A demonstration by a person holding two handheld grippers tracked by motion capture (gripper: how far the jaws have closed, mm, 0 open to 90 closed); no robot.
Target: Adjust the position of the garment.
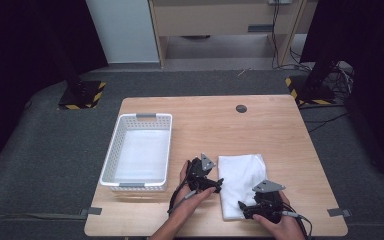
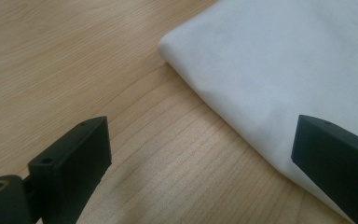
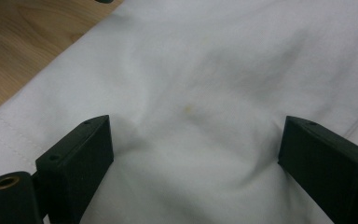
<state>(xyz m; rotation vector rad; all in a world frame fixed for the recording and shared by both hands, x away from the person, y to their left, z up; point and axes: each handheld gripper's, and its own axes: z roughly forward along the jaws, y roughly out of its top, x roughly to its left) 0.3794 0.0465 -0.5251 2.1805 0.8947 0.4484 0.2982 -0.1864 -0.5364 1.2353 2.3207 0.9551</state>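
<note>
Working a folded white cloth (image 1: 242,182) near the table's (image 1: 280,130) front edge, we hold both grippers' fingers apart: right gripper (image 1: 245,207) over its near end, left gripper (image 1: 219,185) straddling its left edge, presumably for a pinch.

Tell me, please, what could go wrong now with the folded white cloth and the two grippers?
1. The right gripper has its jaws wide open over the folded white cloth; closing here may pinch only the top layer, so the fold could open when lifted.
2. The left gripper sits at the cloth's edge, one jaw over wood; it may miss the fabric.
3. The white basket lies to the left; a loosely held cloth might drape over its rim.
</note>
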